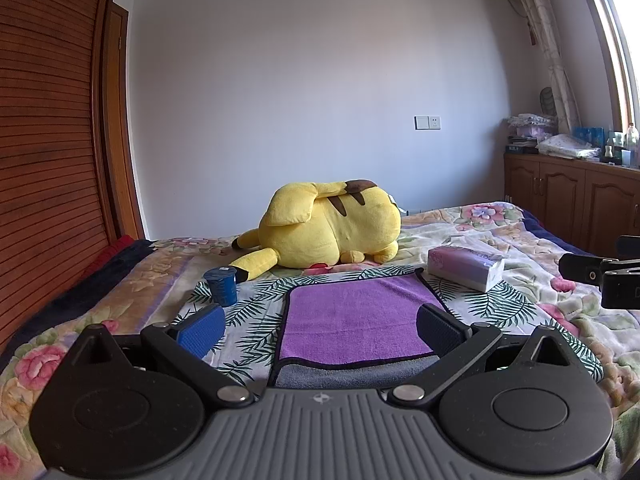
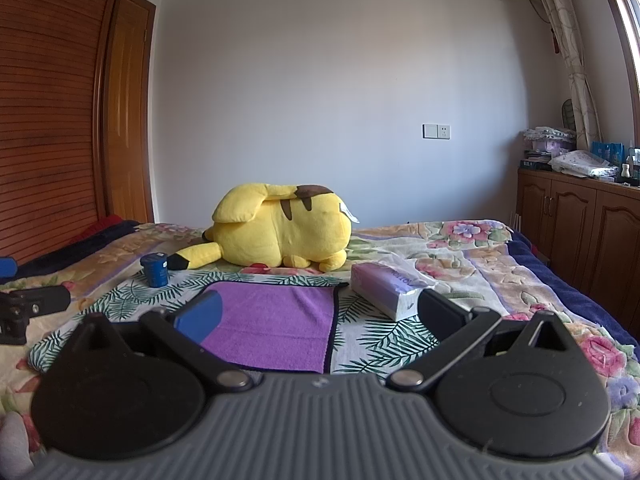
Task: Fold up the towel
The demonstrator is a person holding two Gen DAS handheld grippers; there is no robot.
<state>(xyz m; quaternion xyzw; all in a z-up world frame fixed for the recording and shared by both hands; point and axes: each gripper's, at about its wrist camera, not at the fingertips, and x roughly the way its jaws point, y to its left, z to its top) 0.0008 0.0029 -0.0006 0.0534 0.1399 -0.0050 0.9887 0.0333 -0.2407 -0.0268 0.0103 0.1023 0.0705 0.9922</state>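
Both your tongs stand with jaws wide apart, gripping nothing. Your left gripper (image 1: 320, 326) sits squarely behind the purple towel (image 1: 352, 318), which lies flat on the leaf-print cloth (image 1: 248, 312) near the bed's front edge, its grey underside showing at the near hem. From your right gripper (image 2: 320, 316) the towel (image 2: 276, 328) lies ahead and to the left. Its long axis seems to run away from you, toward the yellow plush (image 1: 332, 228). Your left looks nearer the near hem.

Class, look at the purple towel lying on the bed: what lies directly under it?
Under the purple towel lies a white leaf-print cloth, spread over the floral bedspread. A grey layer peeks out at its near edge. What lies beneath the middle is covered.
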